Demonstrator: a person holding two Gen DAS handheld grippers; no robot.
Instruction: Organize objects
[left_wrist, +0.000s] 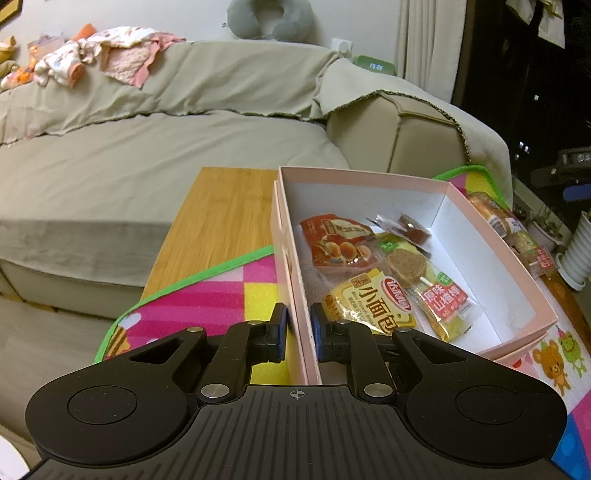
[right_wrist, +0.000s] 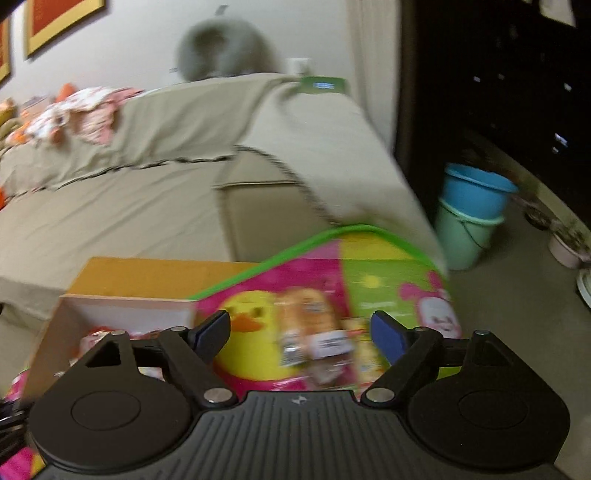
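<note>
A colourful mat (left_wrist: 207, 291) covers the wooden table before a sofa. The left gripper (left_wrist: 299, 328), lower centre, clamps the pink box (left_wrist: 491, 240) wall, apparently steadying it. The right gripper (right_wrist: 301, 332), jaws apart and empty, faces blurred snack packets (right_wrist: 314, 339) at lower centre, outside the box.

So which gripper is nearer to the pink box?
Left. The left gripper is clamped on the pink box wall; the right gripper hangs open beside it, over snack packets.
</note>
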